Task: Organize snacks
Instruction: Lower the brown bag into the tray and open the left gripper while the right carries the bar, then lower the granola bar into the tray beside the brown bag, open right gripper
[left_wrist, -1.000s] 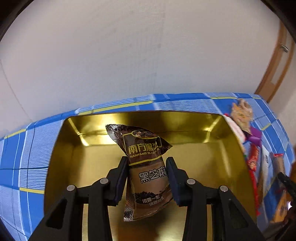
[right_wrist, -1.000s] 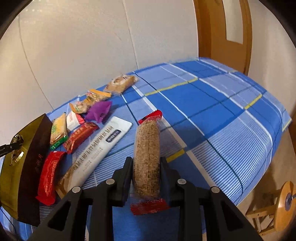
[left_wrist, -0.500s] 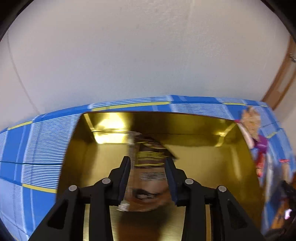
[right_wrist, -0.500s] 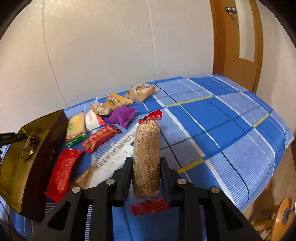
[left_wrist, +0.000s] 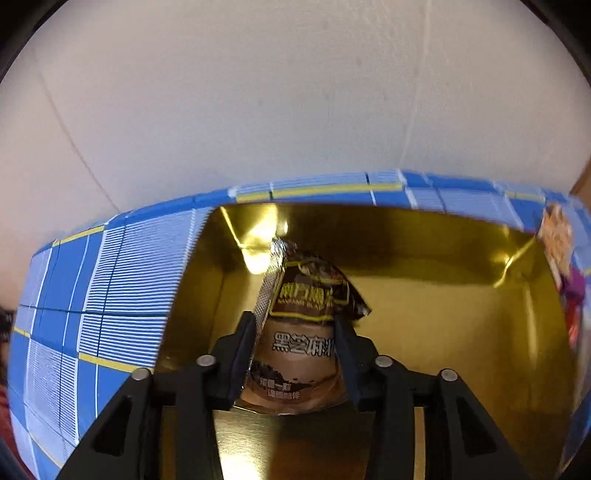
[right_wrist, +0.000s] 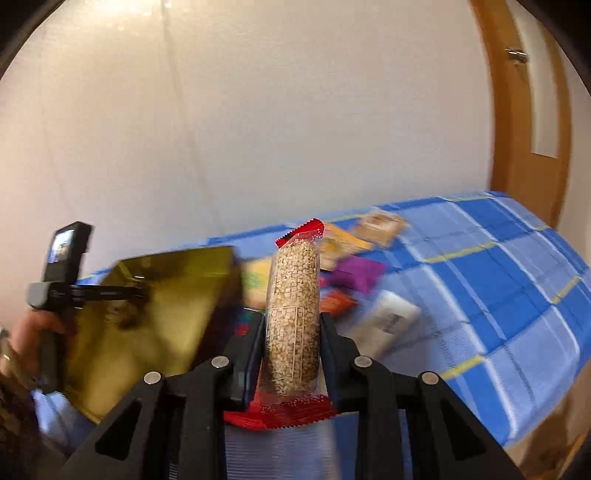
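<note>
Snacks are partly sorted, and both grippers carry one.

Left wrist view: the left gripper (left_wrist: 295, 354) points down into a gold box (left_wrist: 461, 314) that sits on a blue checked cloth (left_wrist: 110, 295). Between its jaws stands a brown sachet (left_wrist: 306, 332), its top poking out past the fingertips and its bottom edge behind them, low over the box floor. The jaws have just been opening. The sachet sits between them, and it is hard to tell whether the pads press on it or merely flank it. Apart from this sachet, the box looks empty, so the sachet is likely the first item going in.

Right wrist view: the right gripper (right_wrist: 291, 350) is clamped fully shut on a clear grain bar (right_wrist: 293, 317) with red ends, held upright between the jaws above the cloth. Left of the jaws lies the gold box (right_wrist: 147, 325), with the left gripper (right_wrist: 107, 293) and the hand (right_wrist: 40, 328) holding it reaching in. Beyond and right of the jaws, loose snacks (right_wrist: 354, 273) are scattered on the cloth, blurred. Those, and the bar, are not yet boxed, so most of the job seems to remain.
</note>
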